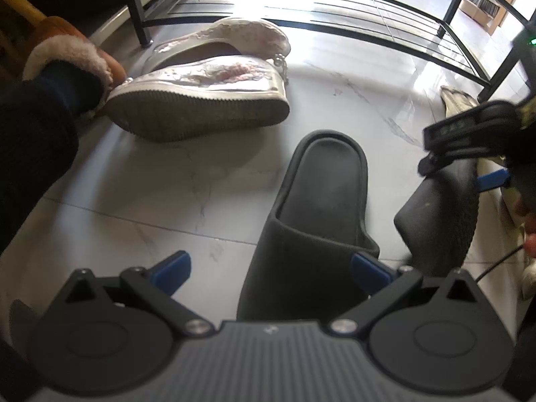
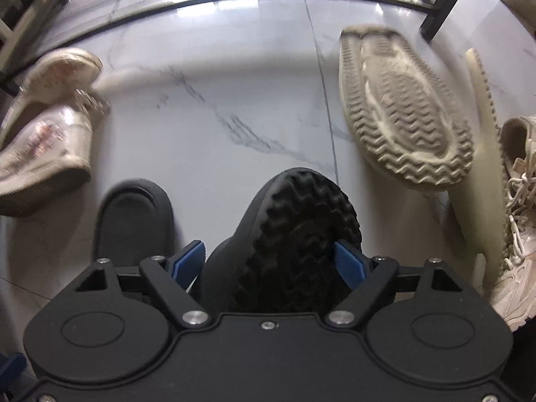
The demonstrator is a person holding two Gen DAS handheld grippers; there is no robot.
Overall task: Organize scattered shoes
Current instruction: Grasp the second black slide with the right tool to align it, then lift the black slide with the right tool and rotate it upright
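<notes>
Right tongs (image 2: 269, 263) low, gripping tilted black slipper (image 2: 294, 231), left tongs (image 1: 271, 269) spread wide

The floor (image 1: 167, 181) is pale, glossy marble-look tile with grey veining and thin grout lines. A low black metal rack (image 1: 335, 13) with slatted bars stands along its far edge, its legs set on the tile. Bright light glares off the floor beyond the rack; wooden furniture (image 1: 485, 3) sits at the far right corner.
</notes>
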